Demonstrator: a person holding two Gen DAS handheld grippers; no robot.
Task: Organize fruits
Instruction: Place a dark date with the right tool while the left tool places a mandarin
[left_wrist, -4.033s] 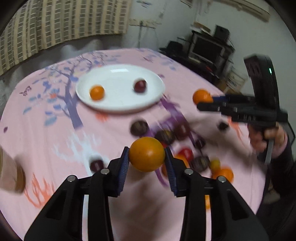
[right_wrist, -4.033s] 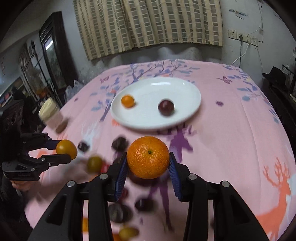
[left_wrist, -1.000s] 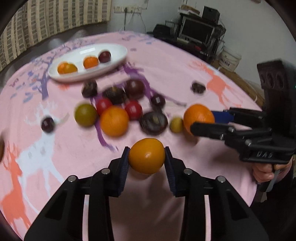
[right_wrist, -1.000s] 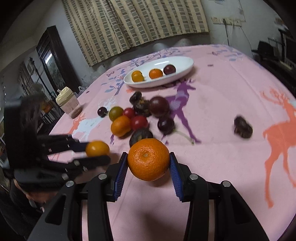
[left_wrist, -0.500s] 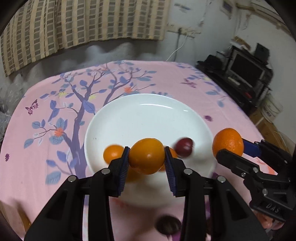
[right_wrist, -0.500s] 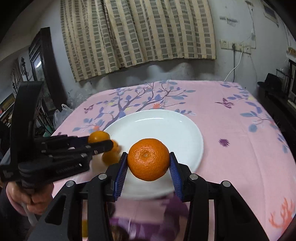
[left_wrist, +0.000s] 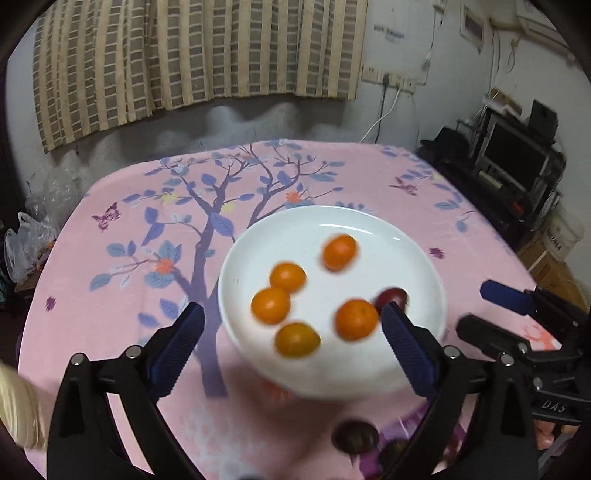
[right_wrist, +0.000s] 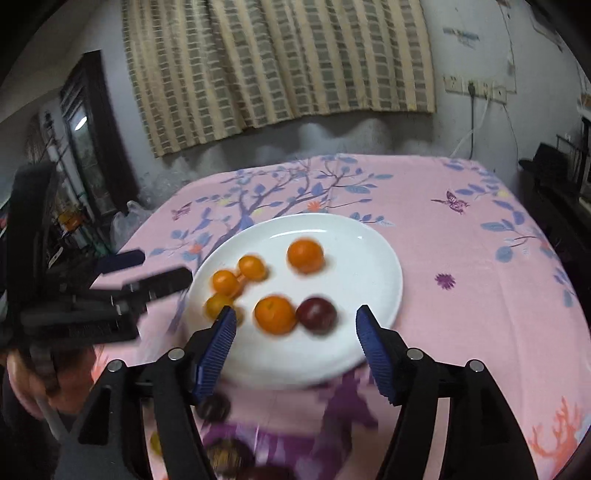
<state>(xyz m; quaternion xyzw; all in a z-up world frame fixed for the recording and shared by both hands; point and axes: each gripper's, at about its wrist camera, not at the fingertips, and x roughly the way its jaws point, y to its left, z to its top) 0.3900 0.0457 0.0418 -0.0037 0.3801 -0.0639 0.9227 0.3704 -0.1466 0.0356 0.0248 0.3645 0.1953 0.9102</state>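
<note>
A white plate (left_wrist: 413, 373) (right_wrist: 380, 266) lies on the pink tree-print cloth and holds several oranges and one dark plum (left_wrist: 392, 296) (right_wrist: 316, 315). My left gripper (left_wrist: 291, 312) hovers over the plate's near side with its jaws opening wide and nothing between the pads. A smooth orange (left_wrist: 297, 339) lies blurred on the plate below it. My right gripper (right_wrist: 295, 314) is also opening, empty, above a blurred mandarin (right_wrist: 275, 314) (left_wrist: 357, 319) beside the plum. Each gripper shows in the other's view: the right gripper (left_wrist: 484, 314) right of the plate, the left gripper (right_wrist: 162, 267) left of it.
Dark fruits (left_wrist: 354, 435) (right_wrist: 218, 402) lie on the cloth just in front of the plate. A cream cup (left_wrist: 14, 406) sits at the left edge. A hand (right_wrist: 29, 376) holds the left gripper. A TV stand (left_wrist: 517, 162) and plastic bags (left_wrist: 26, 236) flank the table.
Half a second ago each gripper was shut on an orange above the plate. Both have opened, and the two oranges now lie on the plate with the others.
</note>
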